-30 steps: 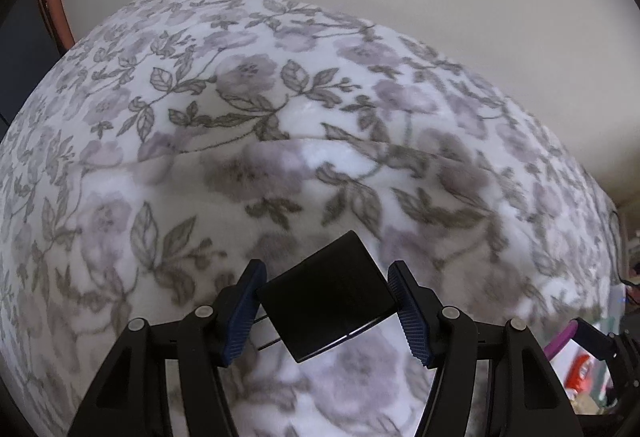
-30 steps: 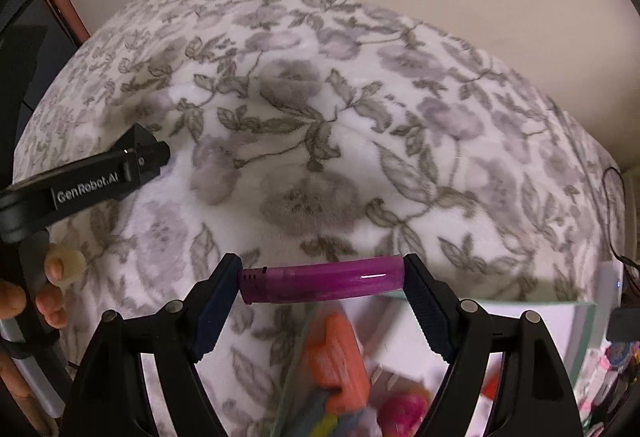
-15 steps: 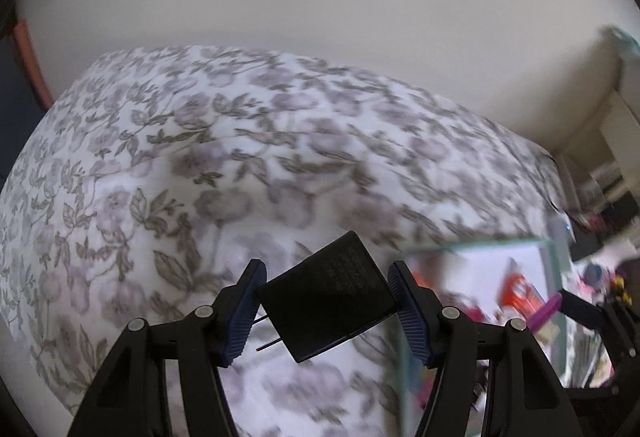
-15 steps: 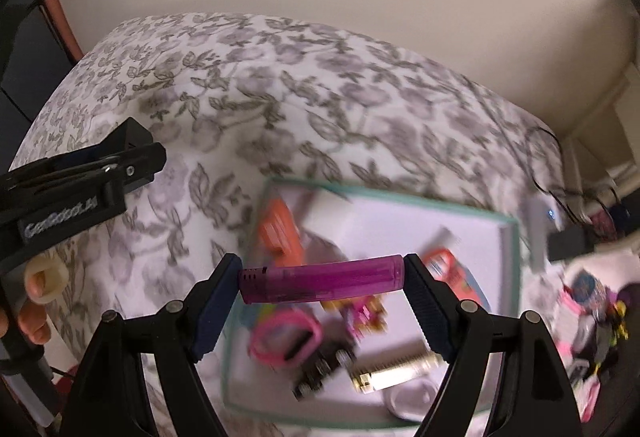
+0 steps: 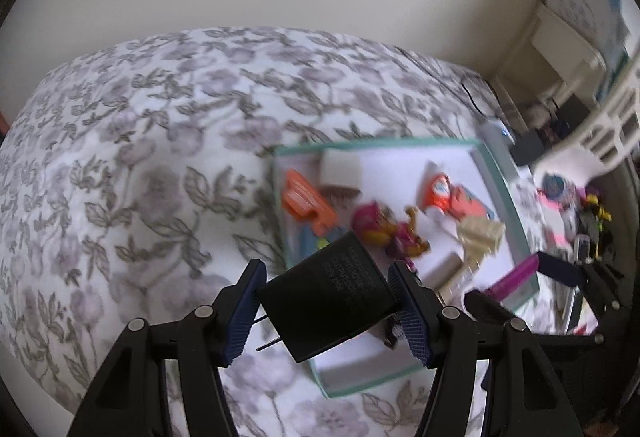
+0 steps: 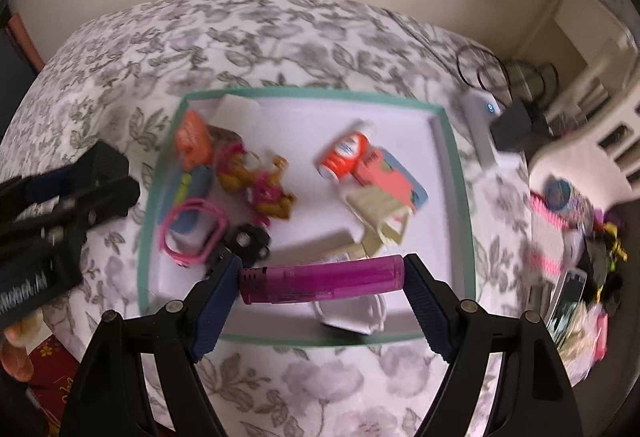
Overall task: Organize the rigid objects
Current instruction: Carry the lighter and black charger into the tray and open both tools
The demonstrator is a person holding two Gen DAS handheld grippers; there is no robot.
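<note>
1. Tray: a shallow white rectangular tray with a teal rim (image 6: pixel 448 141) lies on a bed covered with a grey floral bedspread (image 6: pixel 280 37); it serves as the landmark below.
2. Left hand-held gripper (image 5: pixel 326 311): its jaws are clamped on a black plastic plug-in power adapter (image 5: pixel 328 297), held tilted, metal prongs pointing left. In the left wrist view it sits over the near left corner of the tray, above the surface.
3. Right hand-held gripper (image 6: pixel 322 279): its jaws are clamped end to end on a translucent purple plastic lighter (image 6: pixel 320 279), held crosswise and level. It sits over the near edge of the tray, above the surface.
4. Contents inside the tray:
   - orange plastic toy (image 6: pixel 192 139) at the far left corner, a white block (image 6: pixel 236 113) just beside it;
   - pink and orange toy figure (image 6: pixel 260 181) near the middle;
   - pink plastic ring-shaped band (image 6: pixel 192 233) at the left side, a black gear-like piece (image 6: pixel 248 237) just beside it;
   - red and white small can (image 6: pixel 344 153) at the right of centre, touching a pink and blue flat box (image 6: pixel 388 177);
   - cream plastic toy chair (image 6: pixel 380 213) near that box.
5. Outside the tray, to its right: a white device with a blue light (image 6: pixel 480 117) and a blurred clutter of small items (image 6: pixel 580 237), not identifiable.
6. Image quality: motion blur in both views.
</note>
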